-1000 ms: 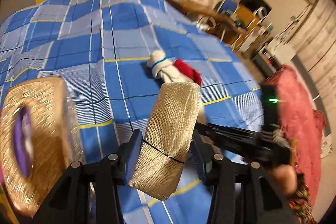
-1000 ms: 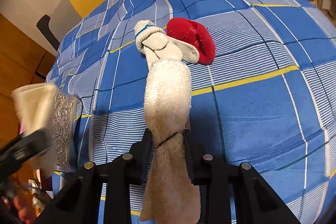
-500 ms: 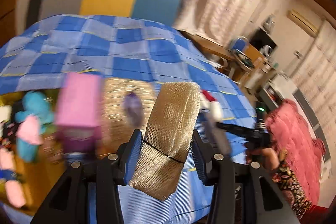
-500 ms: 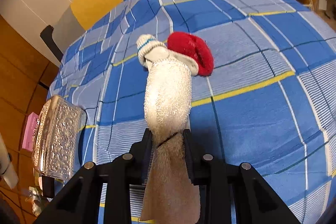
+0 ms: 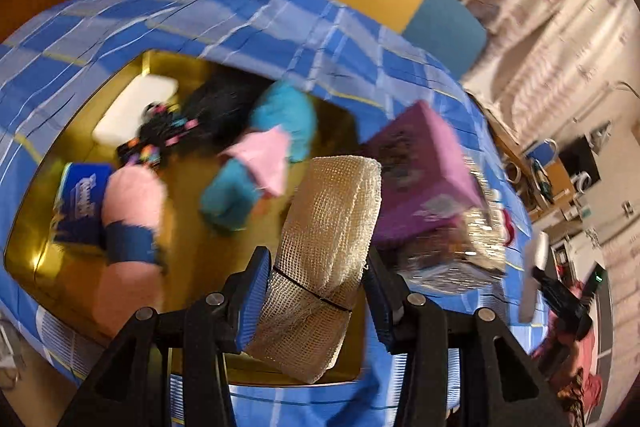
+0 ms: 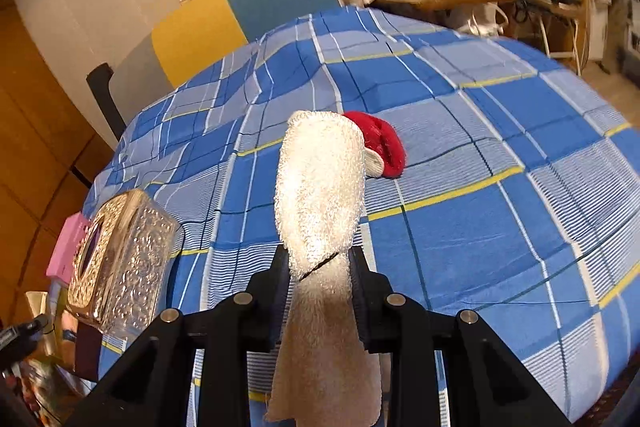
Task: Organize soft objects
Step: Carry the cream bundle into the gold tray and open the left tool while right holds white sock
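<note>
Your left gripper [image 5: 314, 301] was clamped on a rolled beige mesh cloth [image 5: 326, 251], held above a gold tray [image 5: 188, 243]. In that tray lay a white pad [image 5: 134, 109], teal cloths [image 5: 288, 121], a pink cloth [image 5: 262, 157], a blue tissue pack [image 5: 82, 203] and a dark tangle, all blurred. Only your right view showed the checked blanket [image 6: 500, 227] clearly: your right gripper [image 6: 320, 271] squeezed a rolled white towel [image 6: 320, 187] above it, with a red soft item [image 6: 380, 143] lying behind and an embossed silver box [image 6: 120, 259] at the left.
</note>
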